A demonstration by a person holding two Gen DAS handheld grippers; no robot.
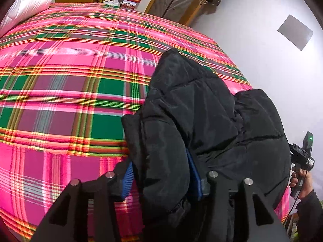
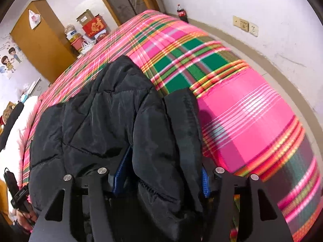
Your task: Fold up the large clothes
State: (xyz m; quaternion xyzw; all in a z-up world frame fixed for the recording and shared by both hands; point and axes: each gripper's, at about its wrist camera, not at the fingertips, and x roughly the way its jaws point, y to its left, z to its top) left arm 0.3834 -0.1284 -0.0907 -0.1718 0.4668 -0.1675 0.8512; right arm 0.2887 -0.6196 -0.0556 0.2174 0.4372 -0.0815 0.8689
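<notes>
Left wrist view: we see the black puffer jacket (image 1: 201, 121) bunched on the plaid bedspread (image 1: 70, 70) at the bed's near edge. Left gripper (image 1: 161, 173) jaws stand partly open, a thick fold of jacket between the blue pads (image 1: 127, 179); we cannot tell whether they press it. Right wrist view: right gripper (image 2: 161, 179) likewise, jaws partly open around a jacket fold. White pillow (image 1: 26, 6) lies far off.

Both wrist cams close, angled down along tongs; shared: black jacket (image 1: 201, 109) on plaid bed (image 1: 60, 80).
</notes>
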